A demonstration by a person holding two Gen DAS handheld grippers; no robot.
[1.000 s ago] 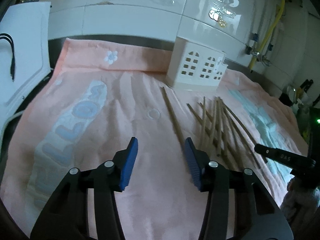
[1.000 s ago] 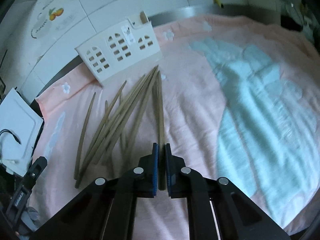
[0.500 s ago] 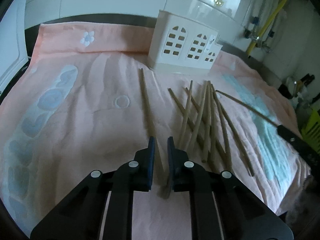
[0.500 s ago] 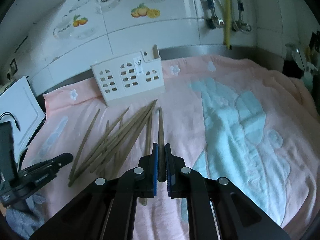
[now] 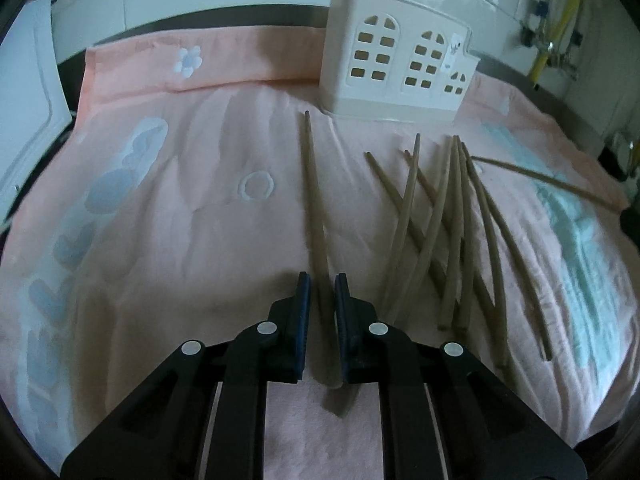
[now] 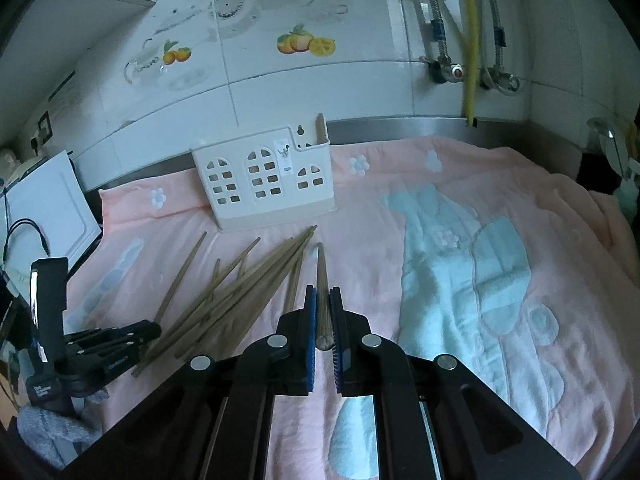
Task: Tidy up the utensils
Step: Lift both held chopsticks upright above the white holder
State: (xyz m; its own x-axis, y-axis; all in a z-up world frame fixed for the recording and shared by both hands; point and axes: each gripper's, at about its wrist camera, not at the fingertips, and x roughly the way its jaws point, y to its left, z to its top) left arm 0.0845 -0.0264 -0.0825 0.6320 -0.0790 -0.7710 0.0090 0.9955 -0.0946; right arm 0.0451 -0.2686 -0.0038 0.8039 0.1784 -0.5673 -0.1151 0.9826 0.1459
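Note:
A white utensil rack with arched cut-outs stands at the back of the pink towel. One chopstick stands in its small right compartment. Several wooden chopsticks lie fanned out in front of it. My left gripper is shut on a single chopstick that lies apart, left of the pile, its tip towards the rack. My right gripper is shut on another chopstick, held above the towel and aimed at the rack.
A white appliance with a black cable sits off the towel's left edge. Tiled wall, metal pipes and a yellow hose rise behind. A metal ladle and dark items stand at the far right.
My left jaws closed around the lone chopstick and moved nearer the rack. My right gripper rose and tilted up, lifting its chopstick off the towel.

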